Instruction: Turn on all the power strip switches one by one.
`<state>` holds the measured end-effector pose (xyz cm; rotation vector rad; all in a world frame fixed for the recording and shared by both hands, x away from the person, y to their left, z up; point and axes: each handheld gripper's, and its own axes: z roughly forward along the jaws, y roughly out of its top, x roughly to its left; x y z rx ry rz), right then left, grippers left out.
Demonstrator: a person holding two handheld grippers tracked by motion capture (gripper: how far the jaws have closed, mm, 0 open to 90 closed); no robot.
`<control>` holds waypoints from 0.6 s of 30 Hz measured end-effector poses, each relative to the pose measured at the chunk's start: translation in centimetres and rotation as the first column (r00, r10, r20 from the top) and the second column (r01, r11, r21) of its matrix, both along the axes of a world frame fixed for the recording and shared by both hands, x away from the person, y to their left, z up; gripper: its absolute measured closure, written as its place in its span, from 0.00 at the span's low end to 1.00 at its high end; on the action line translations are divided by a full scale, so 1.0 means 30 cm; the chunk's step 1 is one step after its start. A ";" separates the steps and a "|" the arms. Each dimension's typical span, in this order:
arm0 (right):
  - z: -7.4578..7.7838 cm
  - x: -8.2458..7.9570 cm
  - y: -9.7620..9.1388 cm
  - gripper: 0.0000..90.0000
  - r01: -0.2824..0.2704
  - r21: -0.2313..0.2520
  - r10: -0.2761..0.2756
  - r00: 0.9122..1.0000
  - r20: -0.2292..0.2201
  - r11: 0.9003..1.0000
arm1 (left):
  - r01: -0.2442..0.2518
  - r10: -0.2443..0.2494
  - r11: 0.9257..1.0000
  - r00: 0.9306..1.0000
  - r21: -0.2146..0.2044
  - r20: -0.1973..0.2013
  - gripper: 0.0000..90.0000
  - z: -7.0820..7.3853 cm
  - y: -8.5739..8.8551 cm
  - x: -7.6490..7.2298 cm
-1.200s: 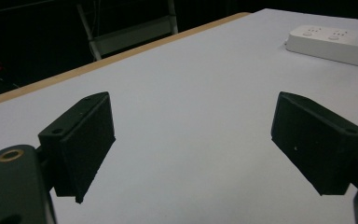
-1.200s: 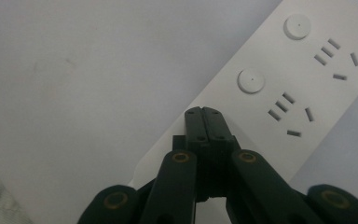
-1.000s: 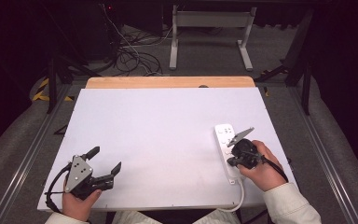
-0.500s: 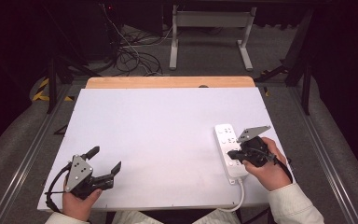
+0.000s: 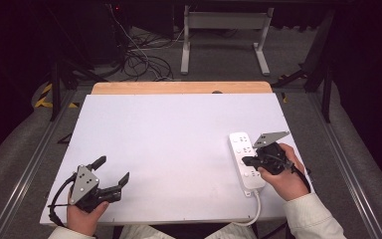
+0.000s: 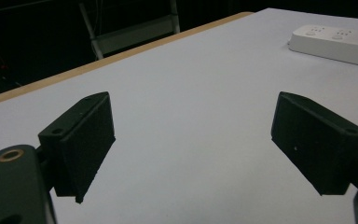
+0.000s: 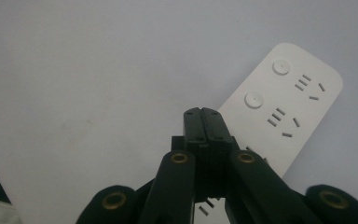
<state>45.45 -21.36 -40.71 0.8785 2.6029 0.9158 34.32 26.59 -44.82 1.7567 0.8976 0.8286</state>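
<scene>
The white plastic power strip (image 5: 246,160) lies on the right side of the white rectangular table (image 5: 179,144), near its front edge

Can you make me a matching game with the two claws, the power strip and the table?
Things:
1. left claw
2. right claw
3. power strip
4. table

States or places:
A. white, lying flat near the table's right edge, with a cord running off the near end
B. jaws pressed together, tips over the white sockets
C. jaws spread wide with nothing between them, near the front left corner
D. wide white top with a wooden strip along the far edge

Pairs: 1-C, 2-B, 3-A, 4-D
</scene>
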 end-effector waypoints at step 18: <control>-0.078 0.086 0.004 1.00 0.041 -0.008 -0.041 0.998 -0.040 0.999 | 0.002 -0.002 1.000 1.000 0.001 -0.001 0.15 0.000 0.000 0.000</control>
